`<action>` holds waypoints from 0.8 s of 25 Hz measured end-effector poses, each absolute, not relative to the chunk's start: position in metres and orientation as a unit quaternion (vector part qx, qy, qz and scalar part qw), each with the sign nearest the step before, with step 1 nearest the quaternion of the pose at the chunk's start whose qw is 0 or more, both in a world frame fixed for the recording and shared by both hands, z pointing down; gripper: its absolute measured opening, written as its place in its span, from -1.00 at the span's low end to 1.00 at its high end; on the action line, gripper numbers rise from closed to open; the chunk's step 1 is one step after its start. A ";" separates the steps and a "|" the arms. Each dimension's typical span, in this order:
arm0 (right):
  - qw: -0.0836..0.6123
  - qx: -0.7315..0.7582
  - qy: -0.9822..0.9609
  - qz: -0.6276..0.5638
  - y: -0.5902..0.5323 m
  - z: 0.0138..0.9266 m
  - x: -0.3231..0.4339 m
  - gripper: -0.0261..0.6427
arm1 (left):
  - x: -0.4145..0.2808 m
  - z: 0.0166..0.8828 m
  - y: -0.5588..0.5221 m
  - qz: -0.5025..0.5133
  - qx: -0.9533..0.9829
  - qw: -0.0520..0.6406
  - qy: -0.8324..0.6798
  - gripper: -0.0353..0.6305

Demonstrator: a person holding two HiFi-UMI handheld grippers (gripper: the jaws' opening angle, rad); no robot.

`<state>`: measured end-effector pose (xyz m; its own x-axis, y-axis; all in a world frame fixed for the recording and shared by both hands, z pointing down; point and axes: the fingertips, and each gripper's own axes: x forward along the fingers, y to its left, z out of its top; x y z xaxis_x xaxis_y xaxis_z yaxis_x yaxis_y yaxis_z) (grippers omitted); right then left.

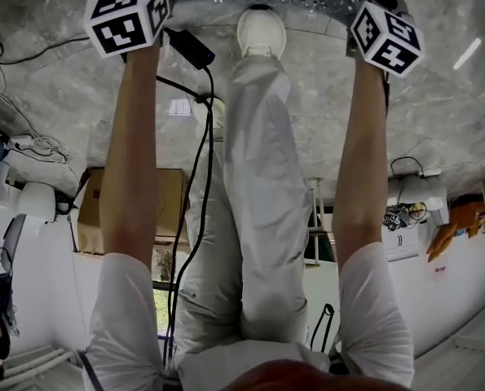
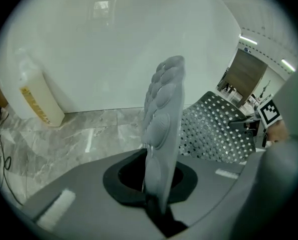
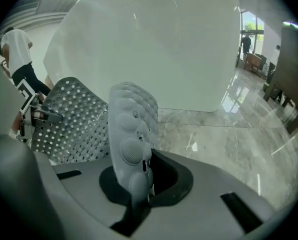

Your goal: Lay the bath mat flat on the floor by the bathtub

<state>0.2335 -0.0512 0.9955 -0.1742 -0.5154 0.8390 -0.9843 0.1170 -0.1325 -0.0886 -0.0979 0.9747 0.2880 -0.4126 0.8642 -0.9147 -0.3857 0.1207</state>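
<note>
White bathtub (image 2: pixel 113 49) looms ahead, with veined grey marble floor (image 2: pixel 88 134) under it. The perforated rubber bath mat (image 2: pixel 214 129) sags between my grippers beside the tub, maybe just off the floor. My left gripper (image 2: pixel 156 200) and right gripper (image 3: pixel 135 200) each pinch a pebbled corner. It's floppy, light and likely slick, so corners suit.
</note>
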 end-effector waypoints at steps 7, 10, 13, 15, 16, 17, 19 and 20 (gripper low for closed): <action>0.313 0.577 -0.663 0.359 -0.060 1.027 0.290 -0.86 | -0.129 1.009 -0.123 0.397 0.732 0.306 -0.461 -0.85; 0.310 0.579 -0.661 0.363 -0.063 1.045 0.304 -0.86 | -0.145 1.024 -0.131 0.402 0.727 0.302 -0.467 -0.85; 0.310 0.579 -0.656 0.372 -0.067 1.063 0.315 -0.86 | -0.157 1.040 -0.139 0.403 0.722 0.304 -0.473 -0.85; 0.311 0.574 -0.655 0.380 -0.067 1.074 0.319 -0.86 | -0.167 1.050 -0.141 0.401 0.718 0.311 -0.475 -0.85; 0.310 0.571 -0.655 0.385 -0.066 1.079 0.321 -0.86 | -0.170 1.054 -0.142 0.399 0.718 0.316 -0.475 -0.85; 0.309 0.567 -0.656 0.391 -0.065 1.084 0.324 -0.85 | -0.172 1.059 -0.142 0.396 0.719 0.320 -0.472 -0.85; 0.297 0.555 -0.661 0.408 -0.063 1.092 0.328 -0.84 | -0.173 1.068 -0.143 0.395 0.726 0.326 -0.459 -0.84; 0.281 0.547 -0.666 0.422 -0.063 1.095 0.330 -0.83 | -0.174 1.072 -0.144 0.394 0.730 0.330 -0.450 -0.84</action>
